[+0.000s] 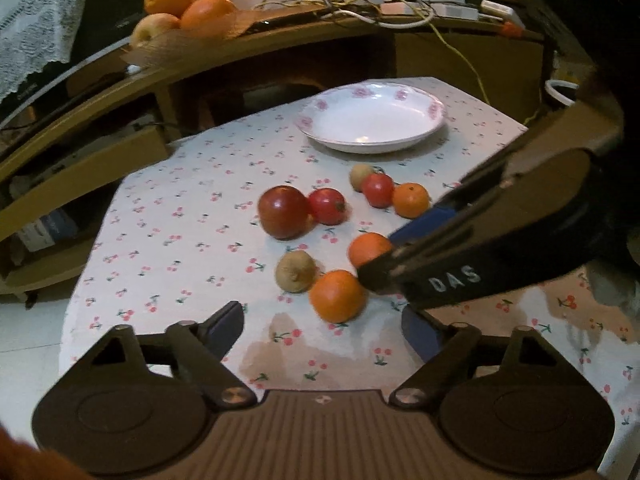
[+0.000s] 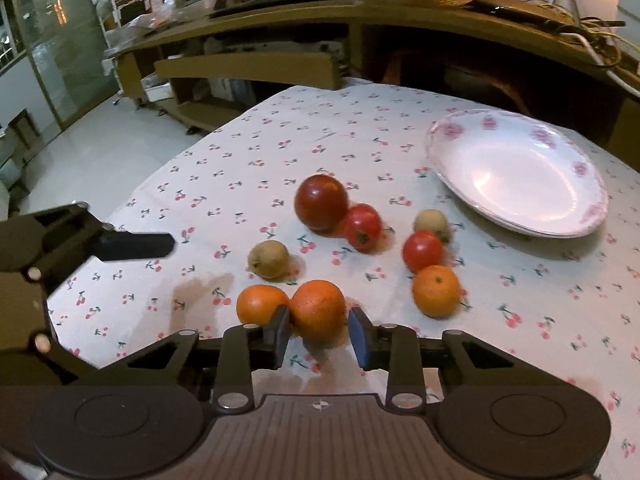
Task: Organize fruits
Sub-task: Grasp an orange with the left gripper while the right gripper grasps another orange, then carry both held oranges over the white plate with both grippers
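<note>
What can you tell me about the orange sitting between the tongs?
The orange is round, with bright, slightly dimpled peel, and looks whole. It sits on the cherry-print tablecloth, nearest the camera in the right wrist view, between the two blue pads of the right tongs. The left pad looks close against it; a small gap shows at the right pad, so it is not yet gripped. Another orange touches its left side.

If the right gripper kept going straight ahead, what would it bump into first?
Most likely the orange sitting between the fingers of the right gripper; whether they already touch it is unclear.
</note>
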Demonstrator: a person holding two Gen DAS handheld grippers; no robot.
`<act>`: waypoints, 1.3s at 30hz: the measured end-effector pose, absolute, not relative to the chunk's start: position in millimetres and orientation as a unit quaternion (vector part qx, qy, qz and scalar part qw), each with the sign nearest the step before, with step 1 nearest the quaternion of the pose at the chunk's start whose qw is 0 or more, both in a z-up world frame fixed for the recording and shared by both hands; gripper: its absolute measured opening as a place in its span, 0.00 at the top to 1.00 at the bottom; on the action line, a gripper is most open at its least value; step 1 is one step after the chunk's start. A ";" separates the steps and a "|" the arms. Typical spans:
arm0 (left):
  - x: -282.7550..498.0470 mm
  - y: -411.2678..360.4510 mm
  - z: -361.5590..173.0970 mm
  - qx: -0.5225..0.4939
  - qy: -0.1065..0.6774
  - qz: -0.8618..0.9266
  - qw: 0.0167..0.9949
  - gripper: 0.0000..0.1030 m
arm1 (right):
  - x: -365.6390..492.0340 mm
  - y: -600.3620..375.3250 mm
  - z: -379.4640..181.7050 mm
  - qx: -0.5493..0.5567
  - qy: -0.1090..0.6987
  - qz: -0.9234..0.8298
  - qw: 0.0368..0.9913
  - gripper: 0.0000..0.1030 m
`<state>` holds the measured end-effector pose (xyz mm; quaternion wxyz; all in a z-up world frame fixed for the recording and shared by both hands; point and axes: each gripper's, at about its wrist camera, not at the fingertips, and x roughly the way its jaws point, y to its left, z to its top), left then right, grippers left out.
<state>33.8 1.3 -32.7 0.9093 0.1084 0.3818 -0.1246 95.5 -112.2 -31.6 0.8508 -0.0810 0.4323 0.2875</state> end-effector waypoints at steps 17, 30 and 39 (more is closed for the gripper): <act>59.9 -12.6 -44.1 0.083 0.410 -0.155 0.895 0.56 | 119.1 -123.1 -32.8 -0.047 0.474 0.278 0.834 0.73; 68.5 -24.8 -27.6 0.083 0.420 -0.160 0.889 0.63 | 121.9 -154.0 -4.3 -0.018 0.443 0.245 0.862 0.73; 128.6 -31.1 -0.2 0.076 0.389 -0.162 0.904 0.63 | 147.3 -176.3 7.0 -0.001 0.423 0.202 0.884 0.73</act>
